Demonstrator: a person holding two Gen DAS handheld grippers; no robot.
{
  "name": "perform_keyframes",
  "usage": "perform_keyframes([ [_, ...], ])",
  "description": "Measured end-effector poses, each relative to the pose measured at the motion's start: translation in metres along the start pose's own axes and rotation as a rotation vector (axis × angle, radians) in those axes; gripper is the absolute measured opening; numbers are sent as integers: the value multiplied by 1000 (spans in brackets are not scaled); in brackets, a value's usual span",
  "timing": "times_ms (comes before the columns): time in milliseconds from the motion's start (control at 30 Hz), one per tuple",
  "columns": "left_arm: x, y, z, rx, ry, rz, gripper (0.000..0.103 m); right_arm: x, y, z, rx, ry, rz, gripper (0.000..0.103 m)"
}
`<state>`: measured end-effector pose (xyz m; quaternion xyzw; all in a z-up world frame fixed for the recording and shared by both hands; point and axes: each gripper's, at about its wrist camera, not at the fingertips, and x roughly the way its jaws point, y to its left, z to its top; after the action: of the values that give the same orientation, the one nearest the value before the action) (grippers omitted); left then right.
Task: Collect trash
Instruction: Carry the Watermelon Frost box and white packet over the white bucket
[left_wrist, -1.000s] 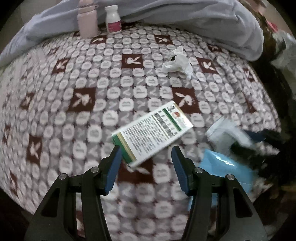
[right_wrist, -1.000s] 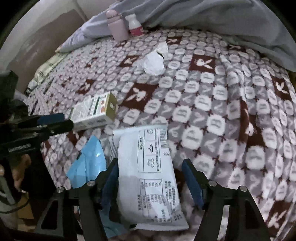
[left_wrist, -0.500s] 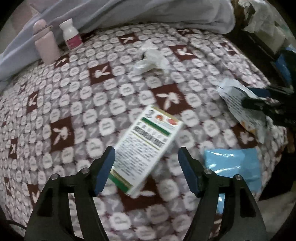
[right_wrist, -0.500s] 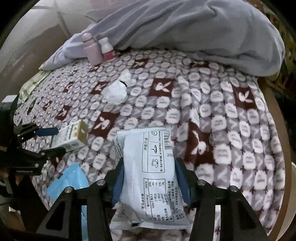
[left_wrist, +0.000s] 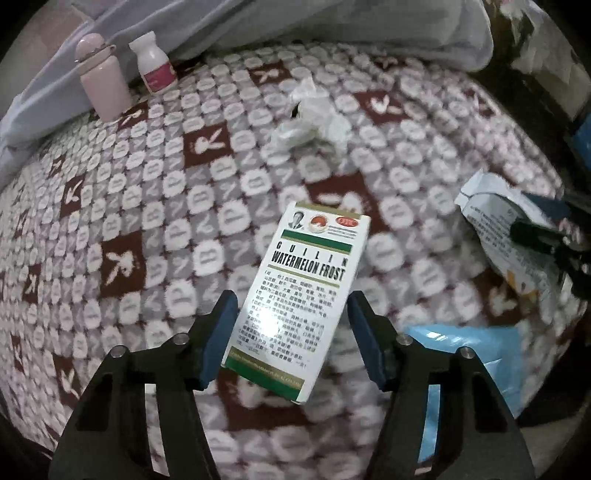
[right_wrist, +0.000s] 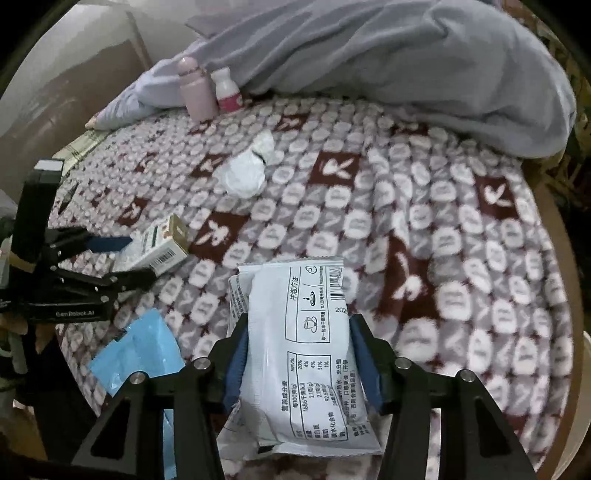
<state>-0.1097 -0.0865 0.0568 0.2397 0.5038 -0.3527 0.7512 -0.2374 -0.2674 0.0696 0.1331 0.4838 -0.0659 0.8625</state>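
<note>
On the rabbit-patterned maroon and grey bed blanket (left_wrist: 155, 206), left claw (left_wrist: 291, 332) closing around white cardboard medicine box (left_wrist: 299, 291), pads not yet pressing, right claw (right_wrist: 297, 354) gripping white plastic sachet (right_wrist: 310, 354), crumpled white tissue (right_wrist: 245, 171) beyond the box.

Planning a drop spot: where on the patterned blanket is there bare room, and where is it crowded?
Free: the broad stretch of patterned blanket right of the crumpled white tissue, below the grey quilt. Also the left expanse below the pink bottle. Crowded: the near edge, with white medicine box, blue plastic sheet and white snack packet.
</note>
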Motion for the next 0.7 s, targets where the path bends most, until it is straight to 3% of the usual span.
perform_keyframes([
  [333, -38, -47, 30, -45, -99, 13, 60, -37, -21, -2, 45, -87, -15, 50],
  [700, -49, -111, 48, 5, -135, 4, 60, -67, -56, -13, 86, -132, -60, 50],
])
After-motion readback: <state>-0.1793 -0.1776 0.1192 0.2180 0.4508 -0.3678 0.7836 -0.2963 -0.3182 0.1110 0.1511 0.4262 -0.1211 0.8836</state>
